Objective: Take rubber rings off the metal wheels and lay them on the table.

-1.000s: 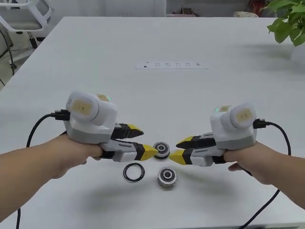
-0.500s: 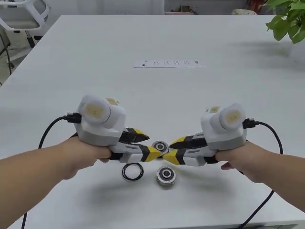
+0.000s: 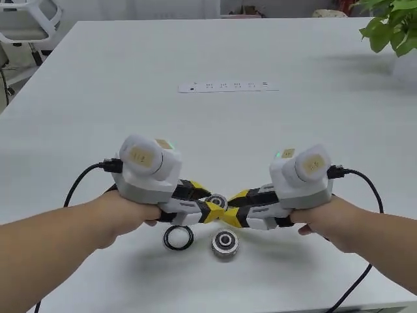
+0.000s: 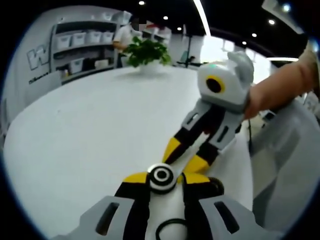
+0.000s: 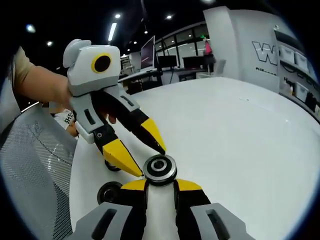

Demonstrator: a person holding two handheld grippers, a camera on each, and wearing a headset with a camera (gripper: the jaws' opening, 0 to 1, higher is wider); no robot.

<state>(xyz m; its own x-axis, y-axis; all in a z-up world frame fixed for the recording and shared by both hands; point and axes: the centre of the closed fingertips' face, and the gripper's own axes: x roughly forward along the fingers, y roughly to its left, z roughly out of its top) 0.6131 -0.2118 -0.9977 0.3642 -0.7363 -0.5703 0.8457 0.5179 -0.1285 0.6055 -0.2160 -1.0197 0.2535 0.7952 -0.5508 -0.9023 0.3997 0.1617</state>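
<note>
Table under me reads smooth and white, matt with a soft sheen. My left gripper is hard plastic, pale grey shell, black jaws, glossy yellow tips. Right gripper, same plastic, same finish. Between them the wheel: bright polished metal with a dark, rubber-looking band at its rim. Toward the near edge, a second wheel, shiny metal too, and the loose ring, thin matt black rubber. Farther out, the socket strip, white plastic.
</note>
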